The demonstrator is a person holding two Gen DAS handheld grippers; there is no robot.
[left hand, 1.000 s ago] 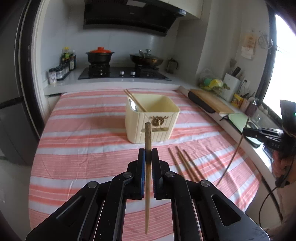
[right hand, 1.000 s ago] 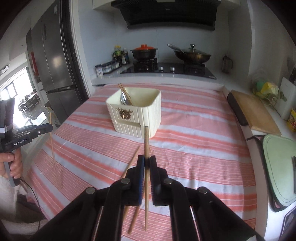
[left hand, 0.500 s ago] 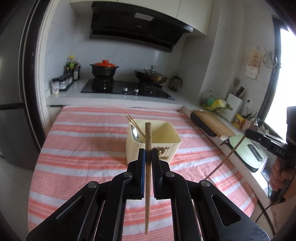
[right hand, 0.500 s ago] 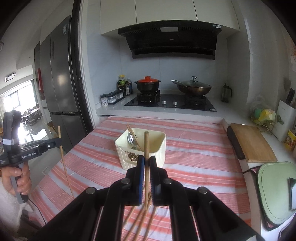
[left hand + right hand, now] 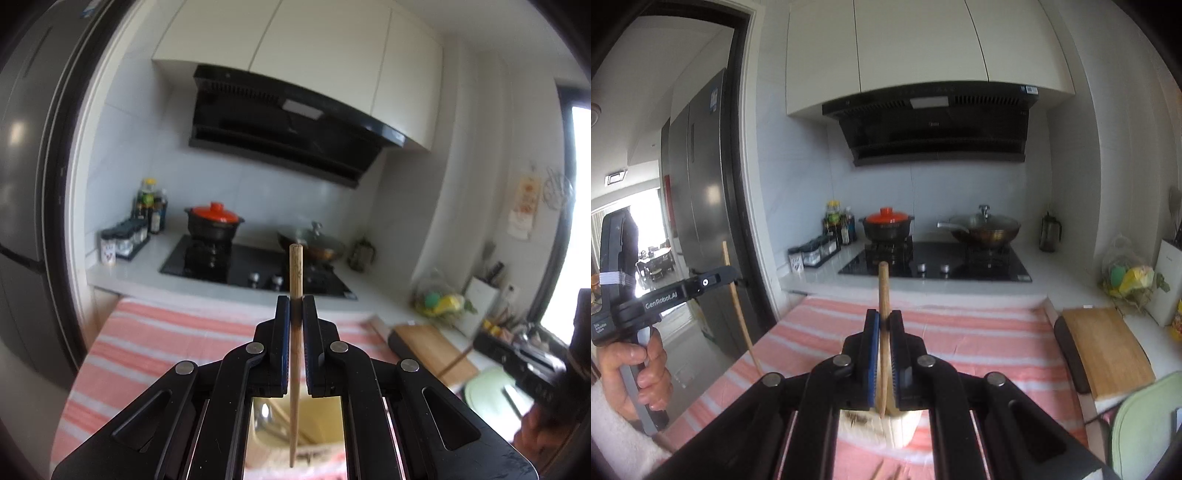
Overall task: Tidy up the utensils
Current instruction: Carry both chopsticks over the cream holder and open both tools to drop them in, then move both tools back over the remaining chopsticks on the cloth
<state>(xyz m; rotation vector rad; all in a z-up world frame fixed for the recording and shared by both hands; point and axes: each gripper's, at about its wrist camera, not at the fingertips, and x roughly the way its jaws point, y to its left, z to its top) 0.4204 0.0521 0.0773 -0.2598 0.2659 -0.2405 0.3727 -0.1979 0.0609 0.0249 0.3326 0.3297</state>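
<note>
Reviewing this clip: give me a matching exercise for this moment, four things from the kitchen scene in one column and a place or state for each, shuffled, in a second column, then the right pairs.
Things:
1. left gripper
2. cream utensil box
3. orange-lidded pot
4. wooden cutting board

Places or states:
A. on the stove's left burner
B. on the counter beside the striped cloth's right edge
C. jaws shut on a chopstick
D. on the striped cloth

Pairs: 1-C, 2-D, 3-A, 4-B

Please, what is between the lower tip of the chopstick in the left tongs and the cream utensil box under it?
Only air. In the left wrist view, the left tongs hold the chopstick upright, its tip hanging over the open cream utensil box, not touching.
</note>
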